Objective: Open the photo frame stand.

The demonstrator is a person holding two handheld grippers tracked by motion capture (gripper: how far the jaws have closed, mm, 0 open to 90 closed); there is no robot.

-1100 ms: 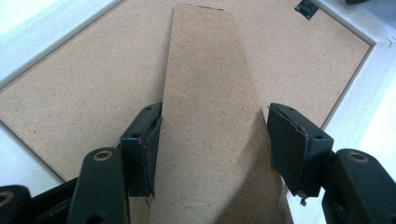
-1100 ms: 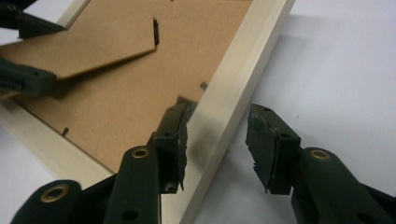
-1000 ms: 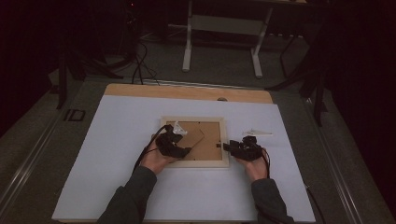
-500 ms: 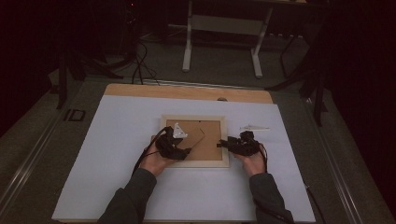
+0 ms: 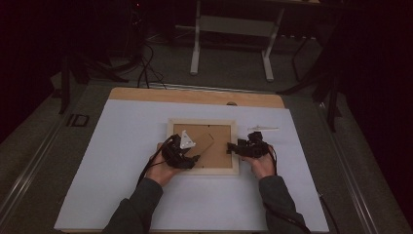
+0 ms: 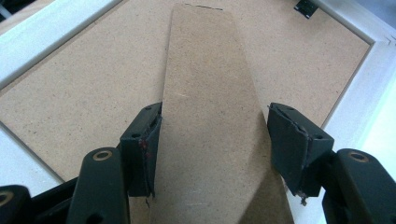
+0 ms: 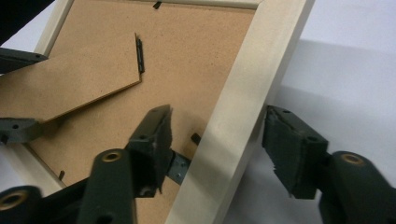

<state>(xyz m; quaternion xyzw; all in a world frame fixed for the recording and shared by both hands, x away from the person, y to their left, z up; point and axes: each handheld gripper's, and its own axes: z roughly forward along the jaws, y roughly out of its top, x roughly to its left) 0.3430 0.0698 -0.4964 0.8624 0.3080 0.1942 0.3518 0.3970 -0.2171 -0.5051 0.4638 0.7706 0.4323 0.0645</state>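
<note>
Picture frame (image 5: 203, 146) lies face-down near the middle of the white table cover (image 5: 122, 161), its brown backing board up and the pale wood border all round. From the high view, both hands come in from the bottom edge. The left gripper (image 5: 187, 158) sits over the frame's lower left part, right on the backing. The right gripper (image 5: 233, 147) is at the frame's right edge, jaws pointing in toward it. Off to the right of the frame, a small white strip (image 5: 263, 129) lies on the cover, clearly apart from everything.

Left gripper view next: the jaws straddle the stand flap (image 6: 210, 112), that long cardboard leg on the back of the frame. The left jaw looks like it's touching the flap's edge, while the right one stands off with a visible gap, so the jaws are spread and not pinching it. A black turn clip (image 6: 306, 8) shows at the far border.

Right gripper view: the jaws straddle the frame's wooden side rail (image 7: 238, 107), one jaw inside over the backing, the other outside over the cover. They've just been opening and now stand wide, with clear space on the outer side, so the rail is between them but not squeezed. The flap (image 7: 70, 81) shows further in, lifted a bit off the backing, with its black hinge (image 7: 139, 56) at the end. A small metal tab (image 7: 180, 169) sits right by the inner jaw.
</note>
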